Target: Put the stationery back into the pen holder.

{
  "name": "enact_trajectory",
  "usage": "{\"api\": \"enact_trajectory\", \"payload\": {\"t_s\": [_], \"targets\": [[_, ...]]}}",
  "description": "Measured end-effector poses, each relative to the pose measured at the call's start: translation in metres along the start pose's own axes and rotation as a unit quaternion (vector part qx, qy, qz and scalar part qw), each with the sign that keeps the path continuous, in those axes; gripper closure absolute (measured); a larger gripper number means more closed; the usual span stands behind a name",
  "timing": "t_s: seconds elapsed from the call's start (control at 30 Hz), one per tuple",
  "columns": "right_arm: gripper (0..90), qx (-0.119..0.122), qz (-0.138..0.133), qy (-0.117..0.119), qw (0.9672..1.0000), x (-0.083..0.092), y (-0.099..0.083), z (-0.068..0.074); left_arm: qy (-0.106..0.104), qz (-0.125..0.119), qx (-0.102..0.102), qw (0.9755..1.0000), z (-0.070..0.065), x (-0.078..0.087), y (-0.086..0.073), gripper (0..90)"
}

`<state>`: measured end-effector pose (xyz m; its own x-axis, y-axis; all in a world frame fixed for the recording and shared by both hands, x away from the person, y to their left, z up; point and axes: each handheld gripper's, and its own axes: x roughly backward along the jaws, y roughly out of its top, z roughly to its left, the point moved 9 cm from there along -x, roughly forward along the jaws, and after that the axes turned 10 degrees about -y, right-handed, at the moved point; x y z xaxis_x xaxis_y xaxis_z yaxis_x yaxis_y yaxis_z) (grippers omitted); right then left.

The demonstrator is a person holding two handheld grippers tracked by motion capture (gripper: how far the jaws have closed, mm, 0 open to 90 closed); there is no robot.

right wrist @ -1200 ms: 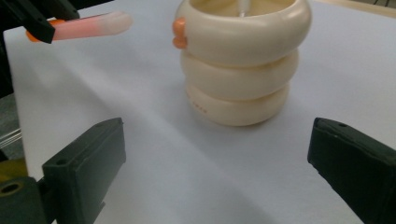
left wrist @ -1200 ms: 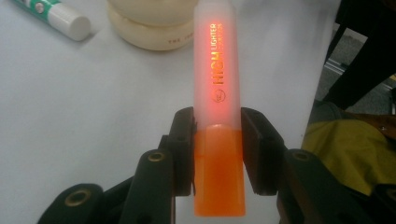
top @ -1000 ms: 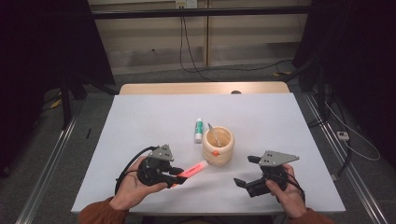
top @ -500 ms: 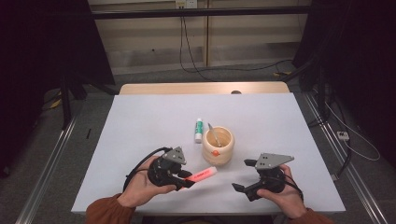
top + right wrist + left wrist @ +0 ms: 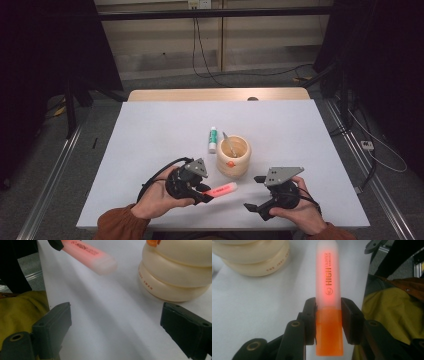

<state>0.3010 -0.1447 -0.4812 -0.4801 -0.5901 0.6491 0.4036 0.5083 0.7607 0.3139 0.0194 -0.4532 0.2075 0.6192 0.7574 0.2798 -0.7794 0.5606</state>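
Note:
An orange highlighter (image 5: 220, 190) with a frosted cap lies level just above the table, pointing right. My left gripper (image 5: 205, 196) is shut on its orange body (image 5: 328, 277), jaws pressed on both sides. My right gripper (image 5: 253, 192) is open near the front right, and its jaws have just been closing a little with nothing between them. In the right gripper view the highlighter's cap end (image 5: 90, 255) hangs beyond that gripper (image 5: 120, 325), apart from it. A cream ringed cup (image 5: 233, 156) stands behind both grippers.
The cup holds a metal utensil (image 5: 229, 145) and a small orange piece (image 5: 230, 162). A white tube with a green cap (image 5: 213, 139) lies left of the cup. The white table (image 5: 150, 150) ends just behind my hands.
My left gripper has carried the highlighter to the right, toward the right gripper. The right hand has stayed about where it was.

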Motion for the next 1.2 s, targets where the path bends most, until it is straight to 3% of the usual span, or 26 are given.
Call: {"api": "enact_trajectory", "payload": {"t_s": [0.47,0.6,0.63,0.7,0.97,1.2], "targets": [[16.7,0.056,0.033,0.016,0.9977,-0.010,0.002,0.013,0.000,0.039,-0.010,0.9992,0.003,-0.010,0.003,67.2],[19.7,0.078,0.043,0.015,0.9959,-0.016,0.002,0.015,-0.005,0.053,-0.014,0.9985,0.003,-0.015,0.004,67.2],[20.2,0.081,0.045,0.015,0.9956,-0.017,0.003,0.015,-0.005,0.047,-0.010,0.9988,0.002,-0.017,0.005,67.2],[21.2,0.090,0.047,0.017,0.9947,-0.019,0.004,0.016,-0.007,0.062,-0.016,0.9979,0.002,-0.017,0.005,67.2],[26.2,0.126,0.059,0.012,0.9903,-0.027,0.010,0.017,-0.008,0.069,-0.016,0.9975,0.004,-0.025,0.007,67.2],[32.4,0.156,0.067,0.024,0.9852,-0.037,0.015,0.023,-0.011,0.077,-0.022,0.9967,0.004,-0.030,0.009,67.2]]}}
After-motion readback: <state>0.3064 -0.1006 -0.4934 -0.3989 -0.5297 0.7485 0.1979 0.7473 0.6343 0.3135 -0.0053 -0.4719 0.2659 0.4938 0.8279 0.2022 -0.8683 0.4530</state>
